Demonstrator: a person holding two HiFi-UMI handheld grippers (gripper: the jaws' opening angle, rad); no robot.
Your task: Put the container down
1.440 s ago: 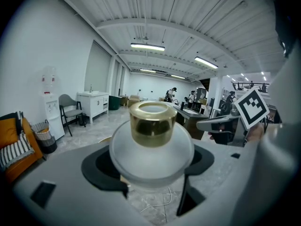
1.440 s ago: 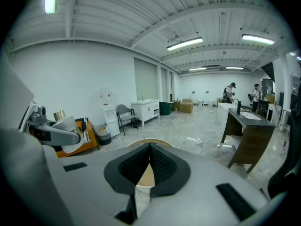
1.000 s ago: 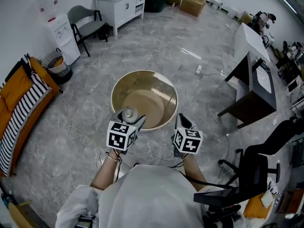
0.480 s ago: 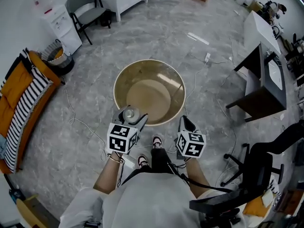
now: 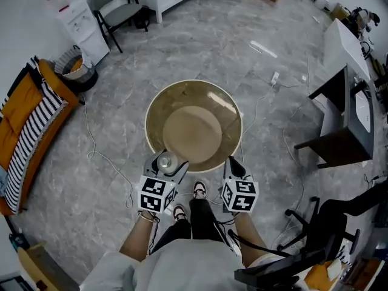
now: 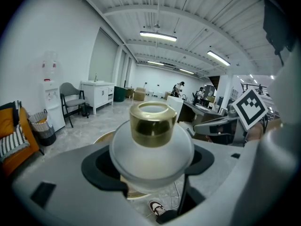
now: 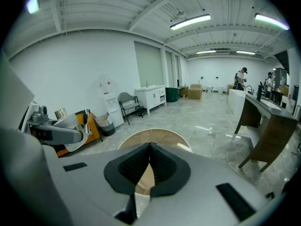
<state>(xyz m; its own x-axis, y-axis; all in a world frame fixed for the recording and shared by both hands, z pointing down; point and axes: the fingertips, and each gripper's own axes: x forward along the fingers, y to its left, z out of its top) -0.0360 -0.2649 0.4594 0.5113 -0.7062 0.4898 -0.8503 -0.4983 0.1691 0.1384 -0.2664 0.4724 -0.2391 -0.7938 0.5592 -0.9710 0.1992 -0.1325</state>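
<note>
Left gripper view: my left gripper clamps frosted white round container with gold cap, at near rim of round tan table; right gripper closed, empty, same rim.

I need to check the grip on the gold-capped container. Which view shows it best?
The left gripper view: the container fills the middle, its frosted body clamped in the left tool, gold cap up. The head view shows only its small top; the right gripper view catches it small at the far left.
</note>
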